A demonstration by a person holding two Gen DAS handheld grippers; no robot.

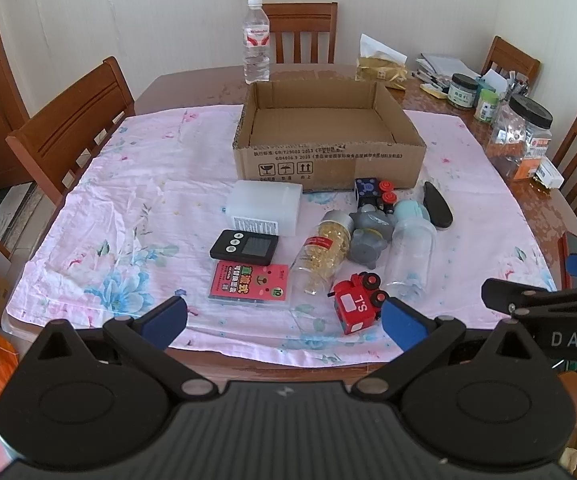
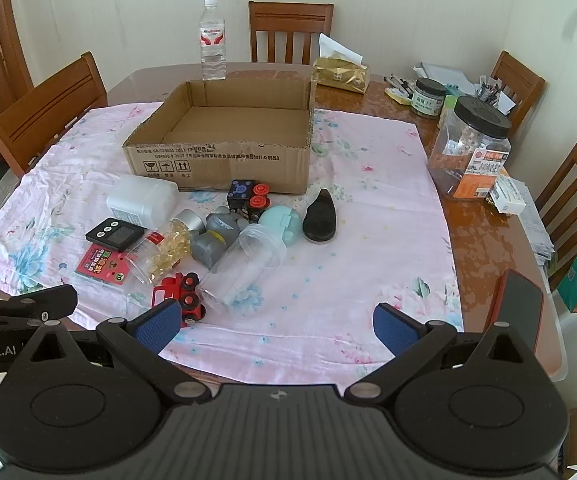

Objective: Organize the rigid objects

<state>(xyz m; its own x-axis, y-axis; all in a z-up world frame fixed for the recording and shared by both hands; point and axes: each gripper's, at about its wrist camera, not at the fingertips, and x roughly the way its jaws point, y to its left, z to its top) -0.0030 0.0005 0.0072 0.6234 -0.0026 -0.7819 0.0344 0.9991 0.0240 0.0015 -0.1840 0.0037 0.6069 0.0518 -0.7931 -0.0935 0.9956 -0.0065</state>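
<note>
Both tongs spread wide, grasping nothing: left tongs (image 1: 284, 322), right tongs (image 2: 276, 326), hovering at the counter's near edge, likely pre-pick. Rigid clutter just ahead: red toy truck (image 1: 358, 302) nearest, pill bottle (image 1: 322, 256), timer (image 1: 244, 246). Empty cardboard box (image 1: 328, 160) beyond, the probable destination. Floral cloth (image 1: 108, 220) over the wooden counter (image 2: 484, 216); chairs around, pale walls.

toys (image 1: 358, 307) before box (image 1: 328, 164), on cloth (image 1: 128, 216)

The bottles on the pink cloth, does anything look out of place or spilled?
Nothing spilled. The capsule bottle and the clear empty bottle lie tipped on their sides among the toys, and the cardboard box has a ragged, torn front rim.
</note>
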